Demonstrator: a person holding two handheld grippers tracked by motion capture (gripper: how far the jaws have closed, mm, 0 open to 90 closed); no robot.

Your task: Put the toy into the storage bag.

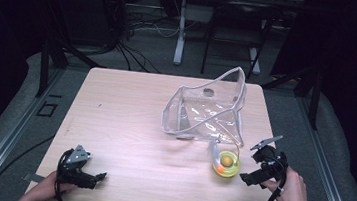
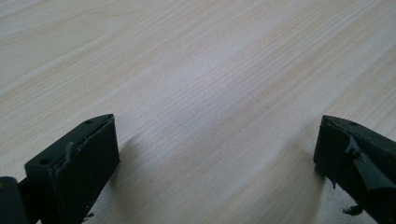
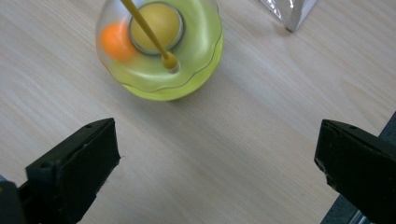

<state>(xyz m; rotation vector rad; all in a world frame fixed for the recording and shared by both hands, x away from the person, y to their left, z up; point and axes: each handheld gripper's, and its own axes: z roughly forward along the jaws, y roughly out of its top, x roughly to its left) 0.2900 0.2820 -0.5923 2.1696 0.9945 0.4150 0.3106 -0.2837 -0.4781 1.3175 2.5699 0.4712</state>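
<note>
Two hand-held grippers, left (image 1: 101, 176) and right (image 1: 244, 177), jaws wide apart, empty; yellow-green toy (image 1: 226, 164) just beside right, clear bag (image 1: 206, 108) beyond on tabletop (image 1: 124, 120).

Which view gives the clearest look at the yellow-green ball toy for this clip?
The right gripper view: the yellow-green ball toy is close and sharp, showing its orange and yellow inner balls and a yellow stick. The high view shows it small, on the table beside the clear bag. The left gripper view faces bare tabletop.
</note>
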